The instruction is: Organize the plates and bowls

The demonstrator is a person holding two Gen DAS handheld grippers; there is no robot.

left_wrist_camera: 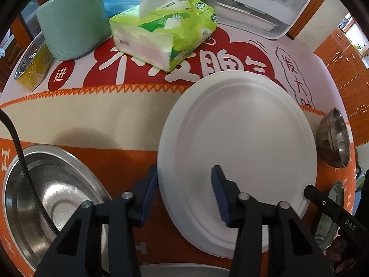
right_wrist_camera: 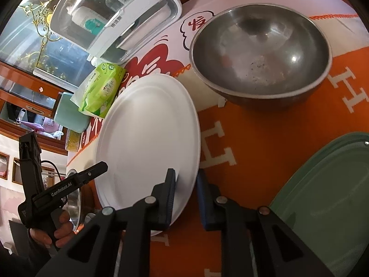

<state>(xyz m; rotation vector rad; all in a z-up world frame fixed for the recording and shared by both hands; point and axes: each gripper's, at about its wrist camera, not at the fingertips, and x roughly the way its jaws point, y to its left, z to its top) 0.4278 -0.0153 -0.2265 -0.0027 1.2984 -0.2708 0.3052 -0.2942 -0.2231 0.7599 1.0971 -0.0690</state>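
White plate (left_wrist_camera: pixel 239 159) lies on the orange cloth (left_wrist_camera: pixel 129 159); my left gripper (left_wrist_camera: pixel 184 191) straddles its rim, spread, and my right gripper (right_wrist_camera: pixel 186 194) likewise, unclenched. I read "GenRobot.AI" only in the right view, "DAS" only in the left.

Probably a home dining room: a tablecloth (left_wrist_camera: pixel 96 120) with printed characters, tissue pack (left_wrist_camera: pixel 166 30), orange wooden cabinets (left_wrist_camera: pixel 346 69), and a glass-fronted display cupboard (right_wrist_camera: pixel 30 34).
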